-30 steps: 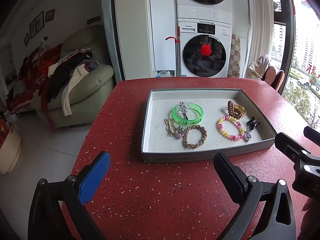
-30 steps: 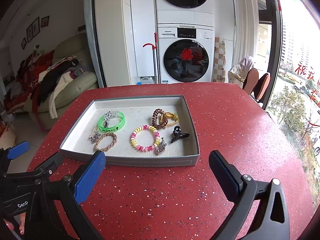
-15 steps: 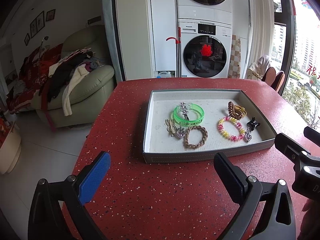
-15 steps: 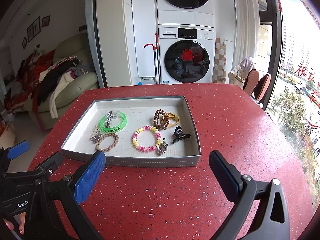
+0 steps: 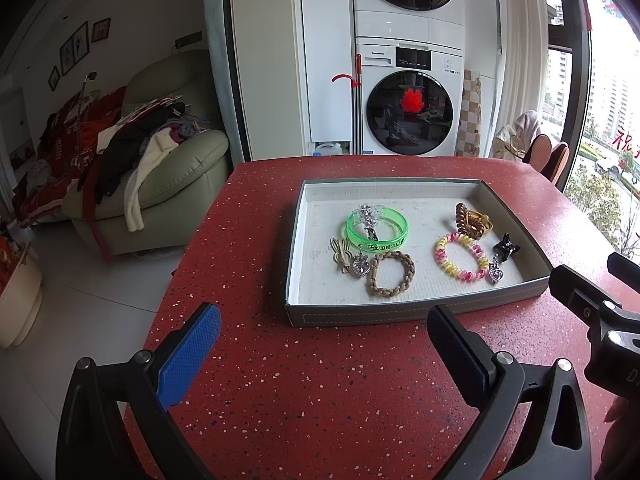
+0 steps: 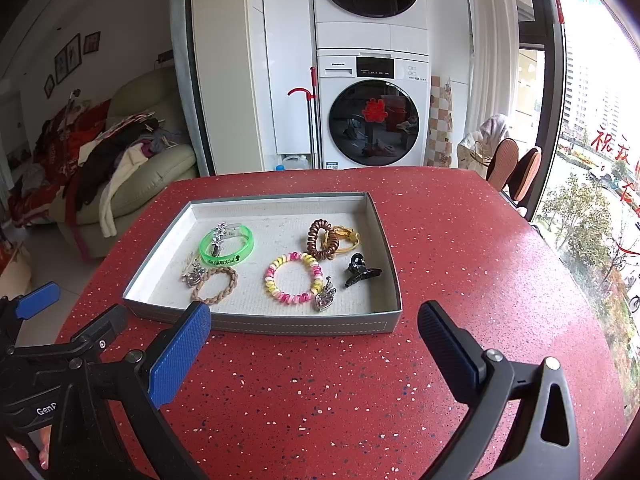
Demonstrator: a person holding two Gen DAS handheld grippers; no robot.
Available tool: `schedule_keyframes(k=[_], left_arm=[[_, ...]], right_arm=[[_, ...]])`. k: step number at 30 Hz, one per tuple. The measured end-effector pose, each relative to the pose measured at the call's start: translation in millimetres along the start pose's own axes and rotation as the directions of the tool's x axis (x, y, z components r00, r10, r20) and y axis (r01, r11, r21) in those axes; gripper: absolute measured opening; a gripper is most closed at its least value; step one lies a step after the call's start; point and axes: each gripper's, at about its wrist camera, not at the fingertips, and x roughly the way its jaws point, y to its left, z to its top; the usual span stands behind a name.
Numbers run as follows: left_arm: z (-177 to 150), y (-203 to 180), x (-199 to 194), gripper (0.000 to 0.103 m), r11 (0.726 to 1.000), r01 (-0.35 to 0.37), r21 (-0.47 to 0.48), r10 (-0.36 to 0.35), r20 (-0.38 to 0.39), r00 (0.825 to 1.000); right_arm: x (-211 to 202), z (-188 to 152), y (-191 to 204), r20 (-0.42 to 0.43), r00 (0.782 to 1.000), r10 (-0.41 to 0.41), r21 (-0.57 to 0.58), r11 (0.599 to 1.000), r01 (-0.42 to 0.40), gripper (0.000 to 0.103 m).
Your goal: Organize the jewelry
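Both sets of jaws stand wide apart and hold nothing, so I have the left gripper and the right gripper hanging low over the red speckled counter, just short of the near wall of the shallow grey tray with its pale lining.

Every piece of jewelry I can see lies inside that tray, straight ahead of my jaws. Toward the left sits the translucent green plastic bangle with a silver star hair clip lying across it. Nearer to my right jaws is the pink-and-yellow spiral coil bracelet, touched at its near right by a silver heart charm. Beyond it lies the brown spiral hair tie against a yellow band. The tan braided bracelet lies nearest my left jaws, with a second silver heart charm and a small beige loop clip just beside it. A black claw clip rests at the right.

I judge this fits either a sorted tray or one awaiting sorting; the pictures don't settle which. Any pick would call for narrowing the jaws and clearing the near wall.
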Motion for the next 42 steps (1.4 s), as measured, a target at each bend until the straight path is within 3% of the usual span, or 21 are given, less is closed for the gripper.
schedule_keyframes(k=[42], left_arm=[[-0.4, 2.9, -0.7, 0.103, 1.0, -0.007, -0.003, 0.007, -0.001, 1.0]], right_arm=[[-0.8, 0.2, 0.8, 0.001, 1.0, -0.001, -0.001, 1.0, 0.001, 0.103]])
